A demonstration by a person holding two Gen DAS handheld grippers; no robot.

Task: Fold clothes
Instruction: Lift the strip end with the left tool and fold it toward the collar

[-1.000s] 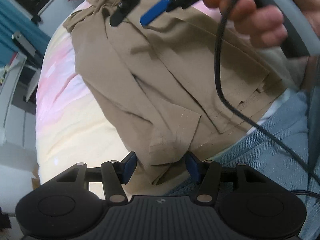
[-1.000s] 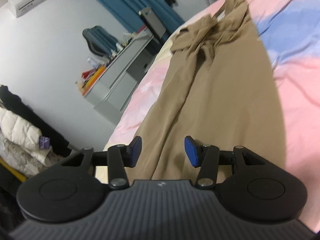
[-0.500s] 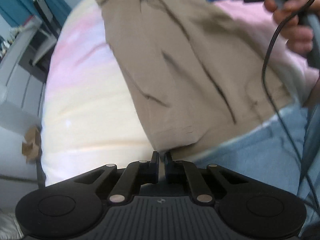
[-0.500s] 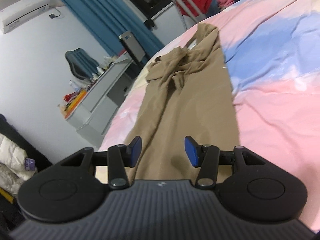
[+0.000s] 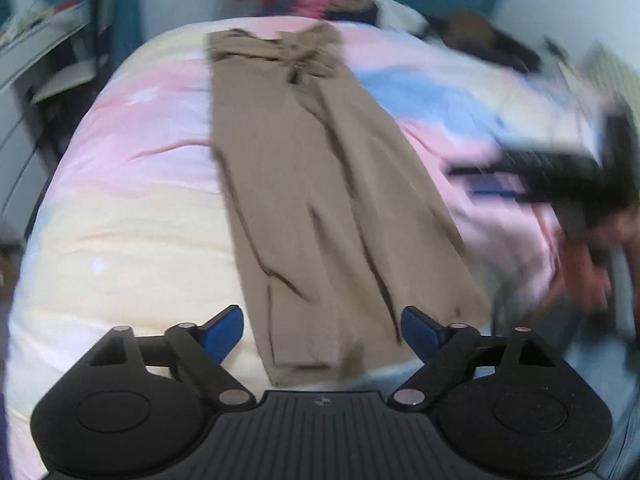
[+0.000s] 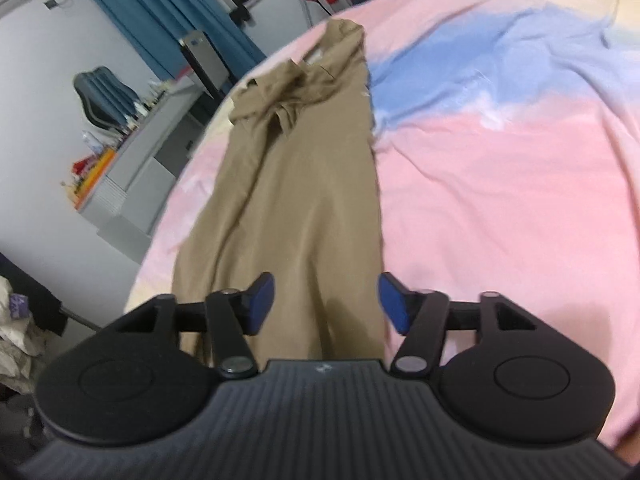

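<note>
While both grippers hang above it, the tan trousers (image 5: 320,200) lie flat on the pastel bedspread (image 5: 132,216), long axis running away from both cameras, bunched waist end far, hems near. Left gripper (image 5: 322,330) jaws just opened wide, nothing between the pads. Right gripper (image 6: 326,300) also just widened, holding nothing, over the trousers' near end.

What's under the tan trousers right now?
The tan trousers lie stretched lengthwise on the pastel bedspread, pink, yellow and blue around them. The cover directly beneath is hidden by the cloth. At the far end the fabric is bunched, hiding whatever its folds overlap.
</note>
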